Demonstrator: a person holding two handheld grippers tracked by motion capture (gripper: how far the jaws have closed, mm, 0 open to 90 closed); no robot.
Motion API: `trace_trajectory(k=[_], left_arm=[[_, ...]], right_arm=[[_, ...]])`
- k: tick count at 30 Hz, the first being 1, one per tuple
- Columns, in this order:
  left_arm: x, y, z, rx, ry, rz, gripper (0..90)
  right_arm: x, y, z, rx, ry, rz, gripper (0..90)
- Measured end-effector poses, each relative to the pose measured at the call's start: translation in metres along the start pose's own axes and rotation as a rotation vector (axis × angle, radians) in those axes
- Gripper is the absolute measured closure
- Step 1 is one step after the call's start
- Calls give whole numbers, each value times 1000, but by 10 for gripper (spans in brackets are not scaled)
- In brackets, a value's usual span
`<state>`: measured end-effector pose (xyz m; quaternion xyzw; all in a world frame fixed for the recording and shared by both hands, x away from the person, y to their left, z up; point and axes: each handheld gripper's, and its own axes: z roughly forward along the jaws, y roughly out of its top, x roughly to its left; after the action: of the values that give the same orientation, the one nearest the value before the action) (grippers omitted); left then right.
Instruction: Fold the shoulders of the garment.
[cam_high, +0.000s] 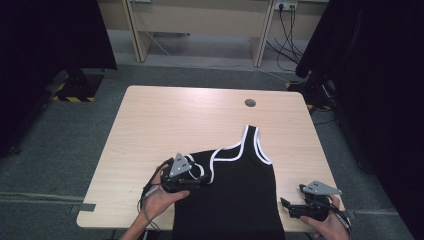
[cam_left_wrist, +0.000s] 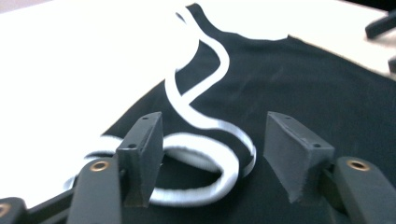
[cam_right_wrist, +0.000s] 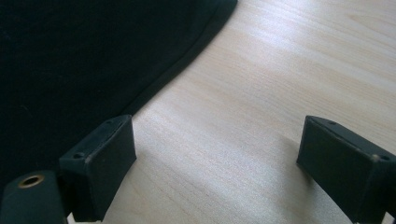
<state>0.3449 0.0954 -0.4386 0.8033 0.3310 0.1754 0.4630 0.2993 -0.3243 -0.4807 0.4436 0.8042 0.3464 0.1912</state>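
High view: a black tank top (cam_high: 235, 195) is seen at the table's (cam_high: 150, 125) near edge, hanging over it. Left gripper view: the left gripper (cam_left_wrist: 212, 154), released, straddles a folded white-trimmed strap (cam_left_wrist: 205, 154); only trim might be pinched. Right gripper view: the right gripper (cam_right_wrist: 215, 158), released, could miss the hem (cam_right_wrist: 177, 70).

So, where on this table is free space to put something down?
The table is bare between its far edge and the tank top, and along its left side. The near middle is crowded: the garment, the left claw over its strap, and the right claw at its right edge.

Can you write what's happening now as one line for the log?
left gripper: open over tank top strap | right gripper: open, on table
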Motion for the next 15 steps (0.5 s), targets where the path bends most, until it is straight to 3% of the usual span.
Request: trace_trajectory(k=[2, 5, 7, 8, 9, 10, 12, 15], left_arm=[[-1, 2, 6, 10, -7, -8, 324], [3, -2, 28, 83, 14, -24, 307], [4, -11, 36, 158, 41, 10, 302], [4, -11, 36, 158, 41, 10, 295], [4, -16, 40, 193, 57, 31, 295], [4, -20, 41, 188, 58, 17, 280], [4, -19, 40, 192, 66, 30, 255], [4, -14, 29, 149, 73, 14, 203]], right_arm=[[0, 0, 0, 0, 0, 0, 116], [0, 0, 0, 2, 2, -2, 116], [0, 0, 0, 2, 4, -4, 116], [0, 0, 0, 2, 4, -4, 116], [-1, 0, 0, 3, 5, -5, 116], [-1, 1, 0, 5, 7, -7, 116], [-1, 1, 0, 7, 8, -8, 116], [-1, 3, -1, 27, 5, -9, 128]])
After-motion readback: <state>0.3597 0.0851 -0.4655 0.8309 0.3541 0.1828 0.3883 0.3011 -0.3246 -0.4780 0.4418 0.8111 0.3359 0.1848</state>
